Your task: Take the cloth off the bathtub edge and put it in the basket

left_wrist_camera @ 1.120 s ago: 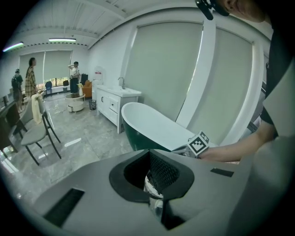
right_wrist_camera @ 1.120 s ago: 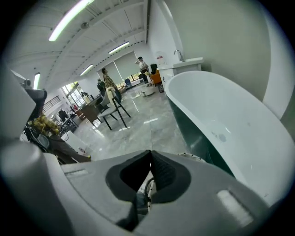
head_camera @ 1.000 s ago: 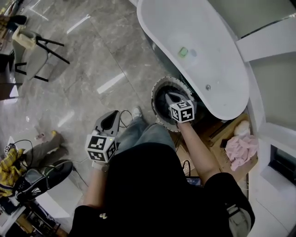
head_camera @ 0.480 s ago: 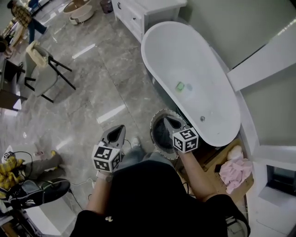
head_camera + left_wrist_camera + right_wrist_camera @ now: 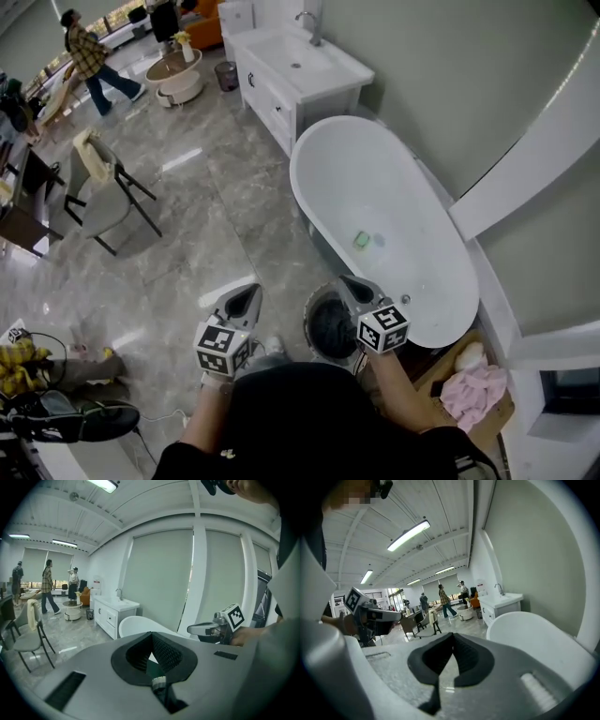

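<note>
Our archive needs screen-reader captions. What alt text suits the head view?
Seen from above, a person holds two shut, empty tongs: the left tongs over marble floor, the right tongs over a dark round basket beside a white oval bathtub. Pink cloth lies in a box at lower right.

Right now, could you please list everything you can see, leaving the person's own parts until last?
Tub: one, white, by the wall.
Green item: one, inside the tub.
Basket: one, dark, on the floor at the tub's near end.
Vanity: one, white, beyond the tub.
Cloth: one, pink, in a brown box right of the tub.
Chair: one, pale, at left.
People: at least two, far corner.
Shoe: one, black, bottom left.
Left gripper: grey, shut, empty.
Right gripper: grey, shut, empty, over the basket.
</note>
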### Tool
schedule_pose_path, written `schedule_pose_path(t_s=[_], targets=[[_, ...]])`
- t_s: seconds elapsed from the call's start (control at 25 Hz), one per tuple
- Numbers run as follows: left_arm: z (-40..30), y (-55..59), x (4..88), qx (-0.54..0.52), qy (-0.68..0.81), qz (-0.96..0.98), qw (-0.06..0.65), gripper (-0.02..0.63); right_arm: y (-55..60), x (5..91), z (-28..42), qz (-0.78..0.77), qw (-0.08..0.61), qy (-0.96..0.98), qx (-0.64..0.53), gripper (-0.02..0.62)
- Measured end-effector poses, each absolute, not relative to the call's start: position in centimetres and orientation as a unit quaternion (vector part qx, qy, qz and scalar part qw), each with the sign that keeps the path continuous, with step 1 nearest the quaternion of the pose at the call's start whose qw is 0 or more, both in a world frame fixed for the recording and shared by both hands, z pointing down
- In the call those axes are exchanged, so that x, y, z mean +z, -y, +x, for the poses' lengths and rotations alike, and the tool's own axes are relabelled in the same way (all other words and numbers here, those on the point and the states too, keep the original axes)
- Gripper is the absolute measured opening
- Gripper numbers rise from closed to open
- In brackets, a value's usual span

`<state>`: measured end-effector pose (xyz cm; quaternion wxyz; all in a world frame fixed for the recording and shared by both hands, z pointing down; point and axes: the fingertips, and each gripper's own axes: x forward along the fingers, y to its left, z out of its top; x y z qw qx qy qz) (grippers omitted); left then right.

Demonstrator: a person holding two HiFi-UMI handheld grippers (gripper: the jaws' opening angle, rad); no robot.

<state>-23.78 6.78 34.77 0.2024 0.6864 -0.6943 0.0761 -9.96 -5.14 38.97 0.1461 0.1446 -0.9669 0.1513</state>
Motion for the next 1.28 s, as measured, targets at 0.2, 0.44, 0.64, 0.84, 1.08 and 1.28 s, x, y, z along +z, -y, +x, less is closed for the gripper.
schedule_pose_path(t_s=[0.2,0.44,0.64,0.84,1.08,1.28], targets=[[-24.1,-6.3,31.8,0.060,0.699,0.690,0.175,0.015,5.7,35.4,-9.9,0.147,0.117,0.974,0.130,-0.003],[-24.6,-5.9,30.3,0.050,0.701,0.693,0.160,0.014,5.7,32.6,-10.1,0.143,0.100,0.978,0.115,-0.003],[-24.5,-5.2,29.8,0.046,0.693,0.703,0.153,0.014,5.5,31.4,-10.5,0.135,0.093,0.981,0.107,-0.003],[-24.4,-4.7,28.6,0.047,0.693,0.704,0.148,0.014,5.2,30.8,-10.6,0.131,0.088,0.982,0.105,-0.003],[-24.2,-4.7,29.1,0.050,0.685,0.712,0.146,0.015,4.9,30.7,-10.6,0.128,0.088,0.982,0.103,-0.003],[-24.2,-4.8,29.1,0.051,0.684,0.714,0.144,0.014,4.7,31.3,-10.6,0.132,0.091,0.981,0.109,-0.003]])
